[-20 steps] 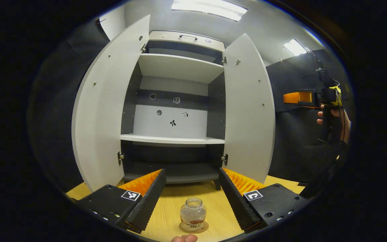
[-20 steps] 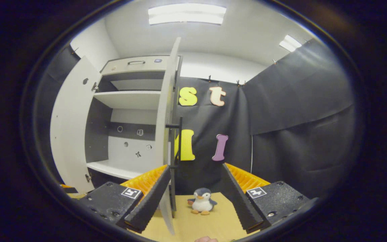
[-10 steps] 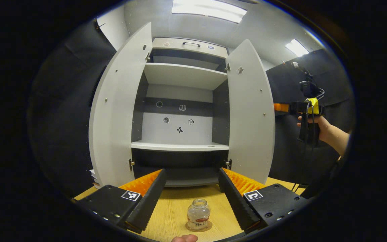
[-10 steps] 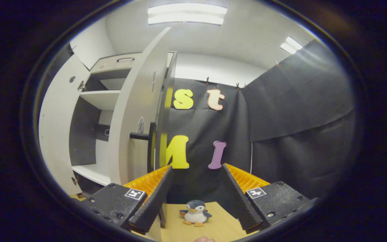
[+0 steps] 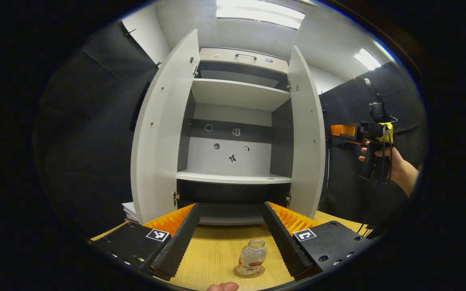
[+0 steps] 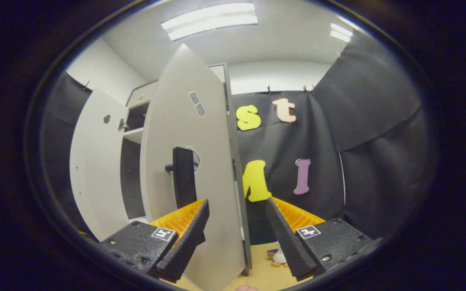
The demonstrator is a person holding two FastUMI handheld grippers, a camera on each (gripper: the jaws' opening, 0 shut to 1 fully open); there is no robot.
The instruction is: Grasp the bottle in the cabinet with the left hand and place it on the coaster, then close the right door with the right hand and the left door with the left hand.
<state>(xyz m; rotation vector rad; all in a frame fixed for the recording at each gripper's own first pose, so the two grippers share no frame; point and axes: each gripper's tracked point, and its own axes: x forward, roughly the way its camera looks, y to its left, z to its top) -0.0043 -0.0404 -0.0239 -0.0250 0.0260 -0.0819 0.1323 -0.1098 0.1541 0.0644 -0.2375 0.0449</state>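
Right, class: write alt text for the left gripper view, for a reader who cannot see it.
A glass bottle stands on a coaster on the wooden table, between the open left tongs. Behind it, a white cabinet has both doors open.

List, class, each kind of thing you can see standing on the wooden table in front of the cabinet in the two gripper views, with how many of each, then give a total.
Bottle: 1
Coaster: 1, under the bottle
Toy penguin: 1, partly hidden behind a finger of the right gripper
Total: 3
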